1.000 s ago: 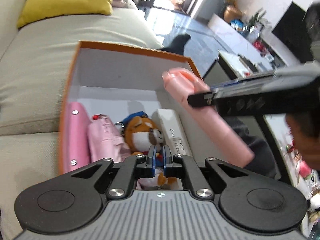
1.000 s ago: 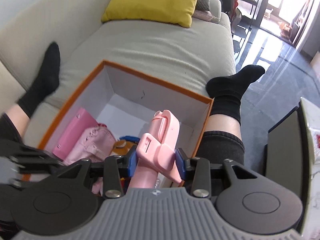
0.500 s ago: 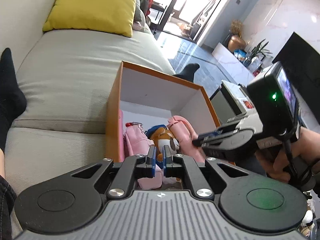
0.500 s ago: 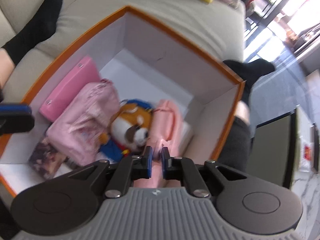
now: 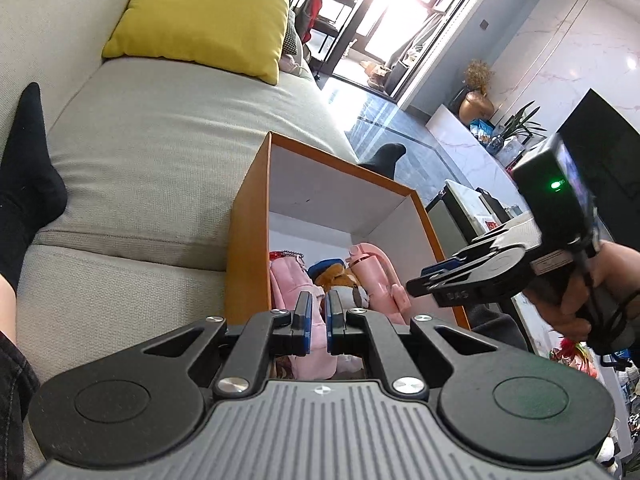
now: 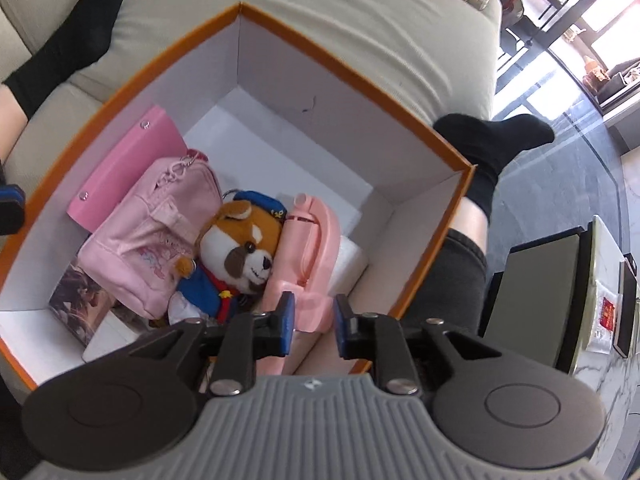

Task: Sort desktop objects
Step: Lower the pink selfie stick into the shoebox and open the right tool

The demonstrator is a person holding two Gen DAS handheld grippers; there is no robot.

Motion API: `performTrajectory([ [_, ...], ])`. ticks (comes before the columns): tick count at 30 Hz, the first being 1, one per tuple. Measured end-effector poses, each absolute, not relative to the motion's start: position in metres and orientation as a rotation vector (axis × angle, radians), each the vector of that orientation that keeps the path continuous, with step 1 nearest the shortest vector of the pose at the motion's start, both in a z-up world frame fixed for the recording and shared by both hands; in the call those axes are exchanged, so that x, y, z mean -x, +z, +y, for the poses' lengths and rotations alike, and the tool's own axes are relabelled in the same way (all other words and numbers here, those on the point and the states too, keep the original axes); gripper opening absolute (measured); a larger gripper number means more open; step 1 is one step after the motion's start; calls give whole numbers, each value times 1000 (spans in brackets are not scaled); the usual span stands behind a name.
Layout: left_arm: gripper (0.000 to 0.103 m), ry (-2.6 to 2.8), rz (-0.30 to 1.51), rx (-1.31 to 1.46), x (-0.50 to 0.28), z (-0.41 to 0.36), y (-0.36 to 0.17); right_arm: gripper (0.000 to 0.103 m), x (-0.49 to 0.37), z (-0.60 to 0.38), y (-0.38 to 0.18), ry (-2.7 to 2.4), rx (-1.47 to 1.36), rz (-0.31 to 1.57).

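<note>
An orange box (image 6: pixel 348 64) with a white inside rests on the sofa and holds a pink bottle (image 6: pixel 308 248), a plush dog (image 6: pixel 240 244), a pink pouch (image 6: pixel 160 224), a pink folder (image 6: pixel 120 160) and a photo book (image 6: pixel 76 300). My right gripper (image 6: pixel 314 322) is open and empty above the bottle's near end. It also shows in the left wrist view (image 5: pixel 432 280) over the box (image 5: pixel 256 216). My left gripper (image 5: pixel 316 320) is shut and empty, at the box's near left corner.
Beige sofa cushions (image 5: pixel 160 152) with a yellow pillow (image 5: pixel 208 12) lie behind the box. The person's legs in black socks (image 6: pixel 500 140) flank it. A dark low table (image 6: pixel 532 296) with papers stands to the right.
The right gripper let go of the pink bottle, which now lies in the box by the plush dog. It drew back and its jaws widened. The left gripper pulled back and left.
</note>
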State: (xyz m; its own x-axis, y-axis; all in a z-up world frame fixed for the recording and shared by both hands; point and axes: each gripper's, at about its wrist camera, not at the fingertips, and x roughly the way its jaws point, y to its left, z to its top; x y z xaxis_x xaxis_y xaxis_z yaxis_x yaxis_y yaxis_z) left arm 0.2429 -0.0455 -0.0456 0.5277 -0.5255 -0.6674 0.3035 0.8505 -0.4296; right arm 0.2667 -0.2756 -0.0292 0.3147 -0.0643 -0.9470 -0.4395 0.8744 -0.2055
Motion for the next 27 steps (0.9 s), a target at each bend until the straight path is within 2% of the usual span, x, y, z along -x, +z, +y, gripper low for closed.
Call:
performTrajectory([
  [3,6,-491,889,276,-243,-43,-46,29,-268,-273,-37,260,491,1240],
  [6,6,-477,893,279,-244,-41,-49,46,-271,-272,-40,280,466,1245],
  [9,6,-477,896,278,-247,-44,-51,50,-275,-271,-46,302,443,1262],
  [12,6,-477,897,273,-249,-46,-53,64,-278,-270,-54,302,463,1251],
  [17,6,-469,901,271,-251,-47,-55,65,-285,-278,-56,291,393,1295],
  [19,6,-469,903,269,-251,-48,-56,57,-283,-279,-53,279,398,1296],
  [27,6,-471,903,261,-250,-50,-56,55,-271,-276,-50,212,447,1309],
])
